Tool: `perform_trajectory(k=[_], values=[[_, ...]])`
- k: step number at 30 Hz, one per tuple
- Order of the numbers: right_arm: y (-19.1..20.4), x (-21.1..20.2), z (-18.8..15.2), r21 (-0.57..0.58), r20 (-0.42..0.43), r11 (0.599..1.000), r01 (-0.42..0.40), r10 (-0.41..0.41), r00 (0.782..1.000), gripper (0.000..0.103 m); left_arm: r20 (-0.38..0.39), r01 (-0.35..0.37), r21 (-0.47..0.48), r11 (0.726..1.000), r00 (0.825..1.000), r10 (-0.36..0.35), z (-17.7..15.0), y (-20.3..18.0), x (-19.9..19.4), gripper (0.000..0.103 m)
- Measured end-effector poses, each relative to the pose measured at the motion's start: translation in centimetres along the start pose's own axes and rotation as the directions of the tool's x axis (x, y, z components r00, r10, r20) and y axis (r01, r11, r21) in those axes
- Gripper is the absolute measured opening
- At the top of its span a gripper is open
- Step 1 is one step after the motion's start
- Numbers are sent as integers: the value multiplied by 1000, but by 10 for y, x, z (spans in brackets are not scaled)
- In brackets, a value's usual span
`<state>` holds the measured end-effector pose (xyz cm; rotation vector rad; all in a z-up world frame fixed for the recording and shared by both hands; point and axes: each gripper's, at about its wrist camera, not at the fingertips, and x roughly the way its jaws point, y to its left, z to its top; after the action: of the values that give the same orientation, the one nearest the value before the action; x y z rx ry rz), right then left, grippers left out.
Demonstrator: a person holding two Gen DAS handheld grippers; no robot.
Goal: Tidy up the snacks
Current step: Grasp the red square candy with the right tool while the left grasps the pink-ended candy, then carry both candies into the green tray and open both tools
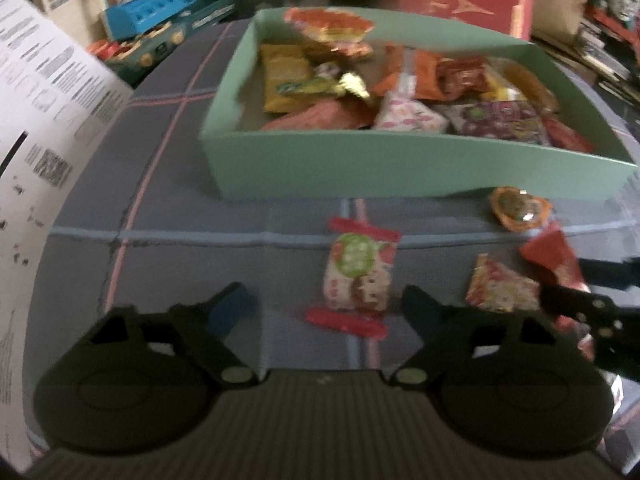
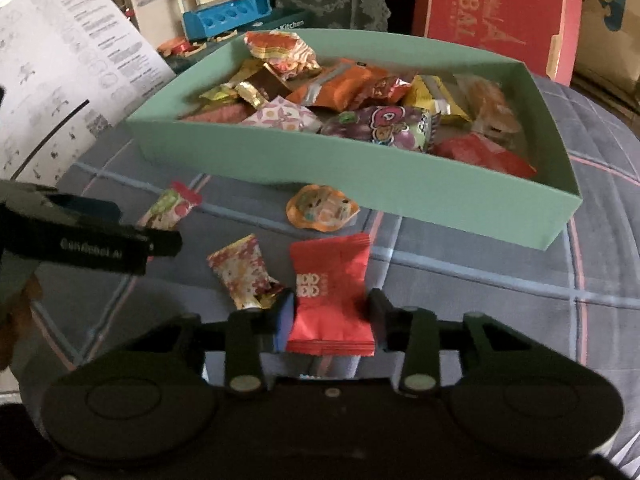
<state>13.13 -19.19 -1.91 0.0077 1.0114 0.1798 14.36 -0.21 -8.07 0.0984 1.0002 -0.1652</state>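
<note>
A mint-green box holds several wrapped snacks on a plaid cloth. My left gripper is open around a candy with red ends and a green circle; the candy lies nearer the right finger. My right gripper is shut on a red packet that rests on the cloth. Loose beside it are a floral packet and a round orange jelly cup. The red-ended candy also shows in the right wrist view, behind one of the left gripper's fingers.
A printed paper sheet stands at the left. Toy kitchen sets and a red box crowd the far side behind the green box. Plaid cloth stretches to the right.
</note>
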Motion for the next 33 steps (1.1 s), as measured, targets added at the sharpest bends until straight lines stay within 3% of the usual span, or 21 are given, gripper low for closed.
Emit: perform_trajectory(k=[5,7,8,21,27,33], values=[[1,1,1,6,8,1000,1,-1,1000,38,19,22,58,998,1000,-23,0,-12,-1,59],[0,1,1,16,7,1000,-2,2,1000,38,26,30,64,997,999,-32,0,-14,-3,40],[-1,1,2,27,5,1000,-6,6,1000,38,28,34,63,997,999,-36,1,-14,-3,37],[-12,-31,9,136,51,989,-64,57,997,35,26,104,-30,994,994,-103,-3,2,-27,36],[-15,-52,21,171,103,980,-106,89,991,35,82,122,-48,991,990,-118,7,8,-52,36],[-31,-71,44,210,178,972,-108,70,981,35,160,117,-39,992,981,-109,37,13,-71,36]])
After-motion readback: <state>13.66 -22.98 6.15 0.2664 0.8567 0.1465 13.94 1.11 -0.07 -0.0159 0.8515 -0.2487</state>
